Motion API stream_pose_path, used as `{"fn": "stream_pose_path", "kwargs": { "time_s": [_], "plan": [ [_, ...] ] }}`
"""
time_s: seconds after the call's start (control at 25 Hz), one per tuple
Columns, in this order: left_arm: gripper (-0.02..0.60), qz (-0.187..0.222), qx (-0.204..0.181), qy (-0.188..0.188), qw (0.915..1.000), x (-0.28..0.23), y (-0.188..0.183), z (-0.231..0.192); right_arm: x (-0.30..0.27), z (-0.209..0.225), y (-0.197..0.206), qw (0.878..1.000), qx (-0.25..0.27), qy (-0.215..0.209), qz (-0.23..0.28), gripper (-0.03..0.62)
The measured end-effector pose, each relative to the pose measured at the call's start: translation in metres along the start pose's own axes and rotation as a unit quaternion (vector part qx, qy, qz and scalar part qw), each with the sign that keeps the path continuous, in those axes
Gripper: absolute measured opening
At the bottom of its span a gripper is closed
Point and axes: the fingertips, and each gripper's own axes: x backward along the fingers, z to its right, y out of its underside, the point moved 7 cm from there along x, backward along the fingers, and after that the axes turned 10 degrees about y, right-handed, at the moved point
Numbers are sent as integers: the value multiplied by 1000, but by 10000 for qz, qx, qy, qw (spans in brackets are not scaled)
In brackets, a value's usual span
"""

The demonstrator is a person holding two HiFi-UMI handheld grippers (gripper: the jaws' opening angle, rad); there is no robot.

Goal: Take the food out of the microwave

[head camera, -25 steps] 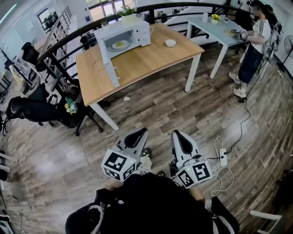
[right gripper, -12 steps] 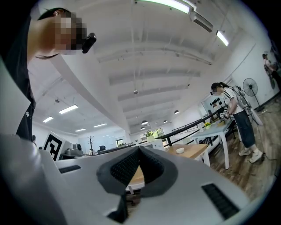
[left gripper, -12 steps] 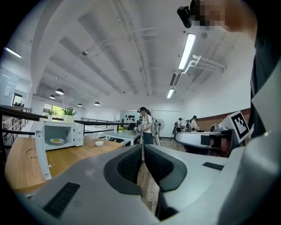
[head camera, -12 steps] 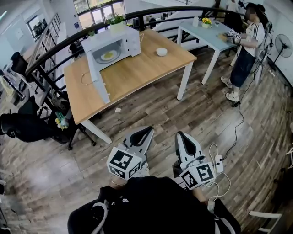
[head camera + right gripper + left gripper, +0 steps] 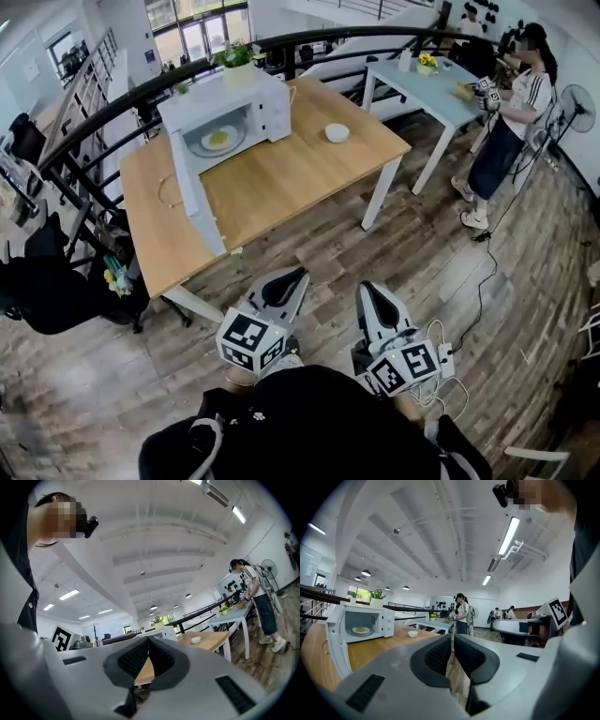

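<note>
- L gripper [image 5: 284, 277], R gripper [image 5: 368, 290]: jaws closed, nothing btwn, well apart from wooden table [image 5: 281, 183].
- Microwave [image 5: 246, 98] on table, door open; plate w/ fried egg [image 5: 217, 140] inside.

Wooden table [image 5: 281, 178], white legs; small white bowl [image 5: 337, 133] on it, near the far right corner.
Pale blue table [image 5: 422, 80] beyond, carrying yellow flowers [image 5: 427, 62]; person [image 5: 511, 122] standing at its right end.
Fan [image 5: 575, 101] behind the person.
Dark curved railing [image 5: 112, 108].
Power strip [image 5: 444, 359] on the plank floor.

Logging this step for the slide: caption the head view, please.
Left gripper and right gripper, shut and empty, held low before the wooden table; microwave with door open, plate of food inside.
</note>
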Motion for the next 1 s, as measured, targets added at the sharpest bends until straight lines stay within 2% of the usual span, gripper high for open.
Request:
{"fn": "stream_pose_path", "kwargs": {
  "time_s": [0.36,0.64,1.0],
  "plan": [
    [20,43,72,283,9996,-24,-9,-78,-80,-3,0,9996,21,239,-177,3],
    [20,14,214,187,9996,-12,-7,-131,-135,-23,10,9993,-184,98,-324,3],
    [20,49,223,-2,9997,-6,-3,-160,-167,-26,17,9983,-289,34,-503,5]
  ]
}}
